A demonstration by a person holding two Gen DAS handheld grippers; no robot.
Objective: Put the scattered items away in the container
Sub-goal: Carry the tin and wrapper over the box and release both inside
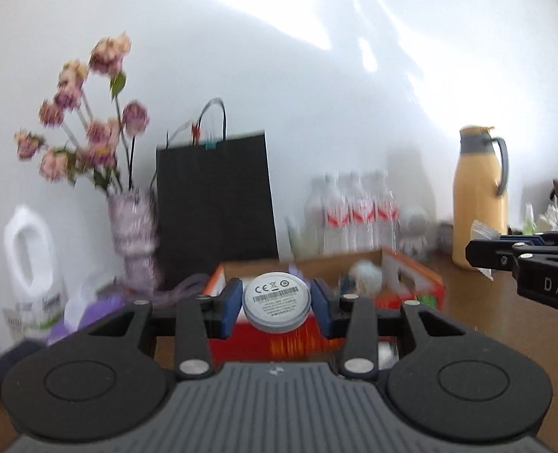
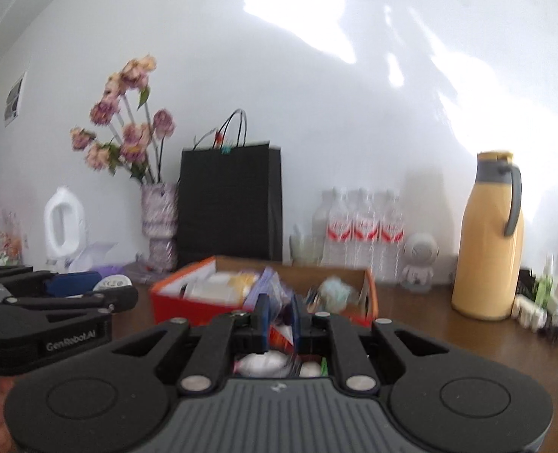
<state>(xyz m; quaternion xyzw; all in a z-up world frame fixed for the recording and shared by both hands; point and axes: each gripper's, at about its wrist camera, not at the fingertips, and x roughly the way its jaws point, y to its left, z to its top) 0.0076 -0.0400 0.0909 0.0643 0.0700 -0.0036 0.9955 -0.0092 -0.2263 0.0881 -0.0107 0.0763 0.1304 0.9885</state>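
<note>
While my left gripper (image 1: 277,304) clamps a round white disc (image 1: 276,299) between its blue pads (image 1: 229,311), label side toward the camera, I hold it above the near wall of the box (image 1: 414,283). The disc stands on edge, gripped at its left and right rims. My right gripper (image 2: 282,319) has its jaws drawn almost together on a thin, crinkly packet (image 2: 279,302); blur keeps me from saying what the packet is. It too hangs over the box's near side. The box, orange outside and brown inside, sits on the brown table (image 2: 467,343) and already holds several blurred items.

Behind the box, along the table's far edge against the white wall, stand a black bag (image 1: 214,204), a vase (image 1: 133,234) of pink flowers, a white jug (image 1: 33,260), a row of bottles (image 2: 358,226), a small white figure (image 2: 418,260) and a yellow flask (image 2: 490,238).
</note>
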